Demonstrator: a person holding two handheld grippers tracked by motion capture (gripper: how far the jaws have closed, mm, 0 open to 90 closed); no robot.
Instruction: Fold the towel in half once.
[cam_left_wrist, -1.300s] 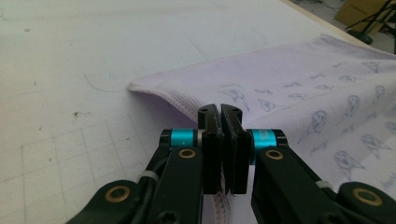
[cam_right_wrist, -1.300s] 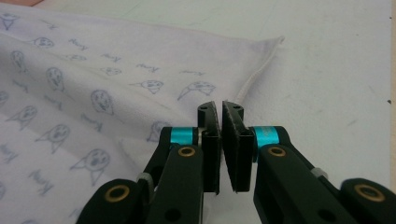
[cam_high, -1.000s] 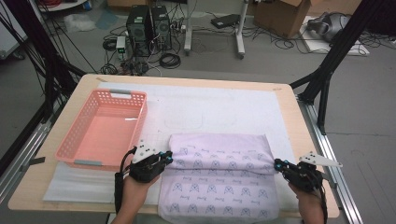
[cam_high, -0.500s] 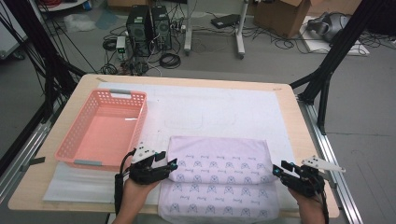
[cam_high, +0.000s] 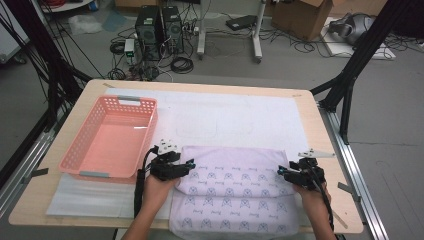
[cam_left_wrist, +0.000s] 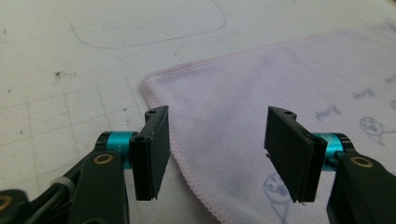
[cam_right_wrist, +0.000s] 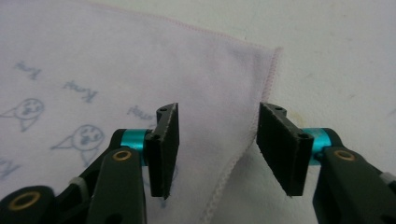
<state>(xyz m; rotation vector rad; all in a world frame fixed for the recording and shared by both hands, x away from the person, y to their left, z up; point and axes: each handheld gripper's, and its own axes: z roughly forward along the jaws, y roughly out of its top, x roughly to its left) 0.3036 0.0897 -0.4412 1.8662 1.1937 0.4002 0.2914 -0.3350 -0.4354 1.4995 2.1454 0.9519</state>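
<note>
Both grippers (cam_high: 190, 165) (cam_high: 281, 171) had slid toward me off the folded towel (cam_high: 232, 192). Their jaws had just parted and gripped nothing.

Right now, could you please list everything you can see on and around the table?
towel: one, pale lilac with small printed figures, folded, at the near edge of the table between the grippers.
basket: one, salmon pink plastic, left part of the table, nothing in it.
mat: one, white, covering the table top under the towel.
table: one, light wood.
computer towers: two, black, on the floor beyond the table.
cardboard box: one, brown, far floor.
left gripper: one, black, jaws just opened, over the towel's left edge, nothing pressed.
right gripper: one, black, jaws apart over the towel's right edge.
hands: two, from the bottom edge.
</note>
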